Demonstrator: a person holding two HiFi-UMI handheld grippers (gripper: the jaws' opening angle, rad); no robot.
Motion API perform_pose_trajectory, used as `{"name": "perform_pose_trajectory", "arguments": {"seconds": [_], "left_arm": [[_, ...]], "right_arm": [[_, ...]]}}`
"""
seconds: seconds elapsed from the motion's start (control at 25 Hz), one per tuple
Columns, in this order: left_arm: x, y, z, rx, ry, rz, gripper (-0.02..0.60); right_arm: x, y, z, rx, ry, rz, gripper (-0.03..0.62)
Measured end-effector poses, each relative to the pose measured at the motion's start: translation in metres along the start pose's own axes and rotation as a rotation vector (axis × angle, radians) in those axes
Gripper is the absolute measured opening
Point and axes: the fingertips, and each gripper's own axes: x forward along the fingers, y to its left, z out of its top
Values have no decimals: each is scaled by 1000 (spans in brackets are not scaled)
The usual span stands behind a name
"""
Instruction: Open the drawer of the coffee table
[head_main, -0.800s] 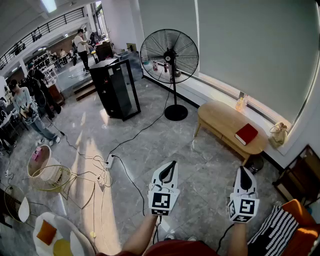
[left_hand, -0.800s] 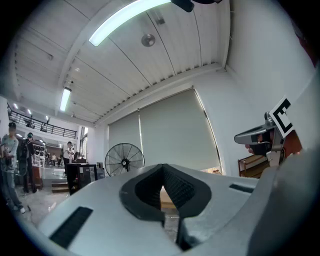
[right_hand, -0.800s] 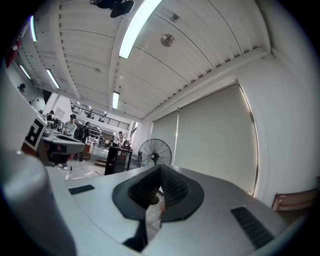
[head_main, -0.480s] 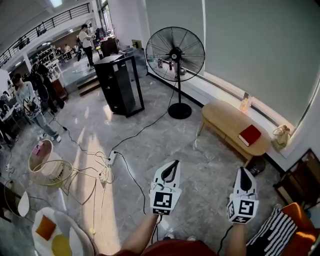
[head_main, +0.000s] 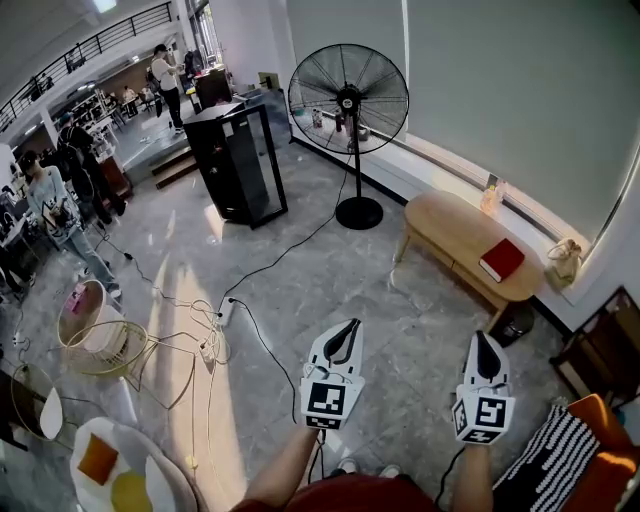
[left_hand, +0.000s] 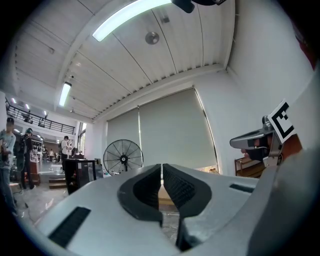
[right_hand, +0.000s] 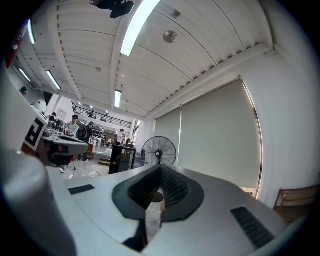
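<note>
The oval light-wood coffee table (head_main: 450, 232) stands by the window wall at the right of the head view, with a red book (head_main: 502, 260) on its top. Its drawer front cannot be made out from here. Both grippers are held level over the floor, well short of the table. The left gripper (head_main: 350, 326) (left_hand: 161, 166) is shut, its ribbed pads meeting with nothing between them. To its right, the right gripper (head_main: 484, 338) (right_hand: 160, 167) is also shut and empty.
A tall pedestal fan (head_main: 348, 100) and a black glass-fronted cabinet (head_main: 238, 165) stand farther back. Cables and a power strip (head_main: 212, 340) trail across the floor at the left, beside a wicker basket (head_main: 95, 335). A striped cushion (head_main: 550, 465) lies at the lower right. People stand at the far left.
The head view has shifted a little, so the fan and the table sit slightly differently in the picture. Both grippers keep their places and stay shut.
</note>
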Motion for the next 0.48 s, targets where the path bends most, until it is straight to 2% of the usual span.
{"name": "perform_pose_trajectory", "arguments": {"seconds": [0.08,0.32,0.48], "left_arm": [[-1,3,-4,-3,13,-11,25],[-12,20,-9,-17,10,3,158],[-16,31,-12,-17,7,-1,193]], "right_arm": [[0,7,-1,-3,3,-1,-5],[-2,26,-2,-4,16,-9,-5],[0,40,-2,-17,20,-14,-5]]}}
